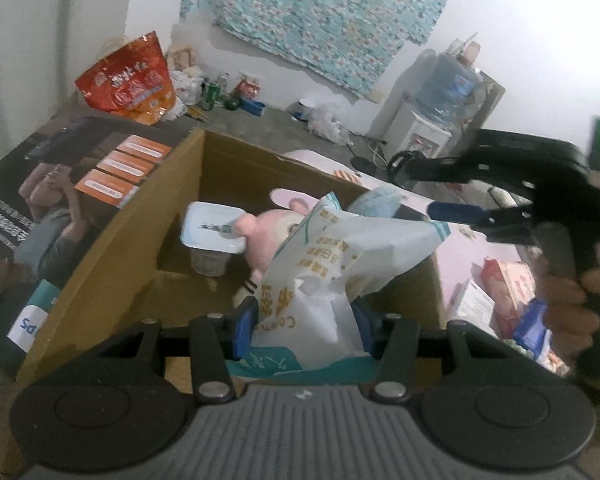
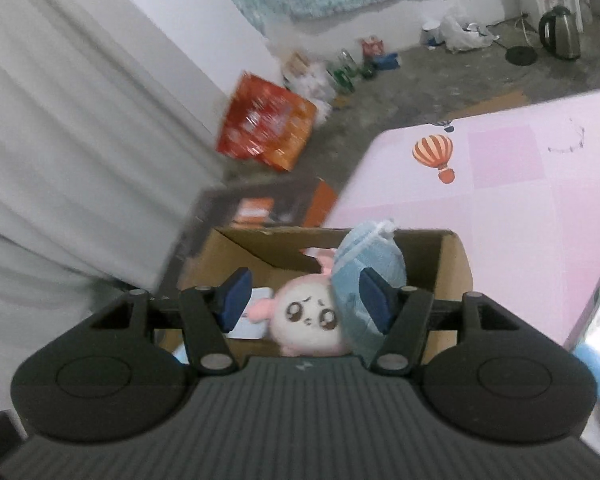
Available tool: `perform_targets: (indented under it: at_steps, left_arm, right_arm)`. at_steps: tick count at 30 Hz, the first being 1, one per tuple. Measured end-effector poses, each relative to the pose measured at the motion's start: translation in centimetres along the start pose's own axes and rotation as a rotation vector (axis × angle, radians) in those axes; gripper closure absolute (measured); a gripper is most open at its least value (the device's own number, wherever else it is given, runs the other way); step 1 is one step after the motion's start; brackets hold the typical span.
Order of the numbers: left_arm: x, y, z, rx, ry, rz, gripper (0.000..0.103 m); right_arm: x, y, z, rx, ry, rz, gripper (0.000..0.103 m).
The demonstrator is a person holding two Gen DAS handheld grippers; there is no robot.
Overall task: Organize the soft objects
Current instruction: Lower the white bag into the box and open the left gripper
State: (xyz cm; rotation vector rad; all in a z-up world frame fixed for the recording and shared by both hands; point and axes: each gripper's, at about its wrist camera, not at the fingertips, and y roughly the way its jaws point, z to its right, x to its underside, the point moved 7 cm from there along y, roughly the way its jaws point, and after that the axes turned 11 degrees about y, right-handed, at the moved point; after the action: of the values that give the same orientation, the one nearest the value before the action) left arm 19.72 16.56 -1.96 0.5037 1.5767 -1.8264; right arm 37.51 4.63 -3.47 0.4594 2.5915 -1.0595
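In the left wrist view, the left hand-held gripper (image 1: 306, 326) sits at the bottom centre of the frame, its blue pads clamped on a white and teal tissue pack (image 1: 340, 264) with yellow print. The pack hangs over the near edge of an open cardboard box (image 1: 112, 256). Inside the box, at frame centre, lie a pink plush toy (image 1: 266, 236) and, to its left, a small white sealed cup (image 1: 212, 232). A light blue soft item (image 1: 376, 200) pokes up behind the pack.

At the right edge of that frame the right hand-held gripper (image 1: 456, 212) reaches in from the side, held by a hand (image 1: 572, 304), its blue finger beside the pack's upper corner.

In the right wrist view, the right hand-held gripper (image 2: 306, 300) stands wide apart above the box (image 2: 452, 264), holding nothing. Between its pads show the plush toy's white face (image 2: 308, 318) and the light blue soft item (image 2: 364, 268), which touches the right pad. The pink worktop (image 2: 520, 184), printed with a hot-air balloon, fills the right of the frame.
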Motion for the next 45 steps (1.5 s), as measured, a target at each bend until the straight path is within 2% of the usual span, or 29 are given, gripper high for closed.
perform_targets:
  at_steps: [4,9,14,17,20,24,29,34,40,45]
  left_arm:
    - [-0.4,1.3,1.4,0.07,-0.014,-0.062,0.053]
    - [-0.6,4.3,3.2,0.204,-0.049,-0.163,0.052]
    - [-1.2,8.1,4.7,0.328,-0.135,-0.265,0.052]
    - [-2.3,10.2,5.0,0.358,-0.186,-0.266,0.052]
    - [-3.2,12.2,5.7,0.438,-0.264,-0.282,0.052]
    - [-3.7,14.4,5.5,0.413,-0.333,-0.252,0.051]
    - [-3.3,16.6,4.6,0.407,-0.412,-0.267,0.049]
    - [-3.4,17.0,4.6,0.398,-0.391,-0.249,0.045]
    - [-3.6,15.9,4.8,0.362,-0.369,-0.234,0.05]
    - [-2.8,15.6,3.6,0.356,-0.413,-0.232,0.05]
  right_arm:
    - [1.4,-5.0,2.3,-0.101,0.046,0.042,0.044]
    - [4.6,-11.2,6.5,-0.203,0.112,0.091,0.044]
    - [7.9,-15.2,11.9,-0.233,0.198,0.137,0.044]
    - [9.5,-16.9,14.8,-0.232,0.244,0.171,0.044]
    - [10.8,-17.8,17.3,-0.225,0.285,0.186,0.043]
    - [12.4,-17.9,19.9,-0.2,0.331,0.193,0.043]
    - [13.9,-17.6,21.8,-0.195,0.37,0.196,0.042]
    - [14.5,-17.3,22.2,-0.199,0.385,0.19,0.042]
    - [14.7,-17.4,21.9,-0.204,0.387,0.176,0.042]
    - [14.7,-17.1,21.7,-0.208,0.385,0.173,0.042]
